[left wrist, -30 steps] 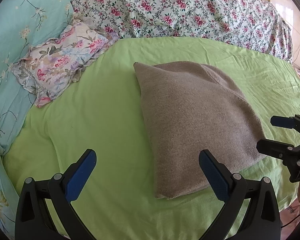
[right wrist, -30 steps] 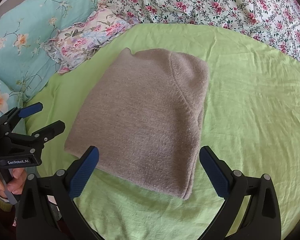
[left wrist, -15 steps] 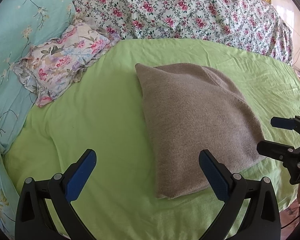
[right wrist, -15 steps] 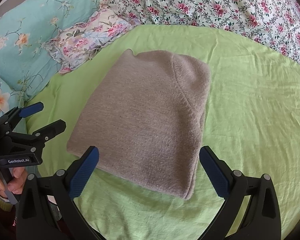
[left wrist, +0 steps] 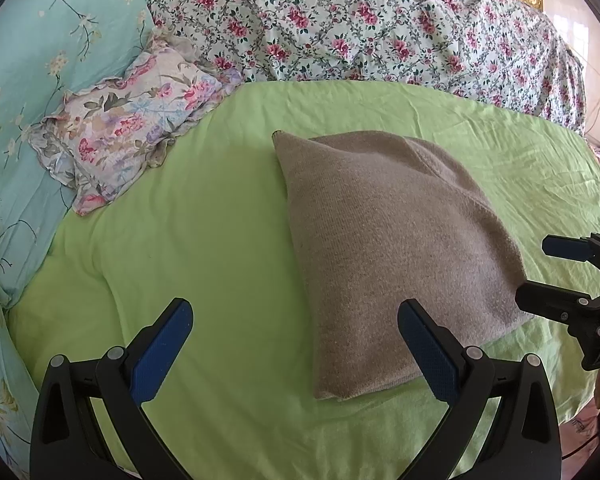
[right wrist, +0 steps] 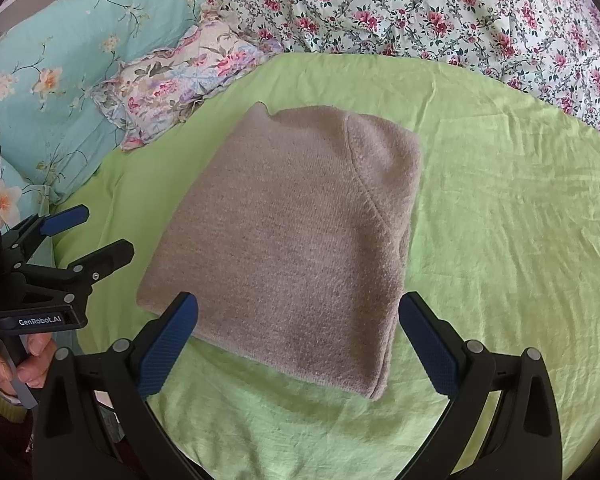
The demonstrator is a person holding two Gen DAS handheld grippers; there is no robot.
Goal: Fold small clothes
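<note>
A folded grey-brown knitted garment [right wrist: 292, 240] lies near the lime-green bedsheet's [left wrist: 204, 240] front edge. Left gripper [left wrist: 296, 344] and right gripper [right wrist: 298, 340] gape, empty. Only the right view shows a hand [right wrist: 18, 364].

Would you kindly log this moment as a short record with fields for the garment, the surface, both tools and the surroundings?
garment: grey knit, folded into a flat rectangle, lying free
surface: green sheet
left tool: open, empty, at the near edge of the sheet
right tool: open, empty, above the knit's near edge
surroundings: floral pillow at far left, floral quilt behind
</note>
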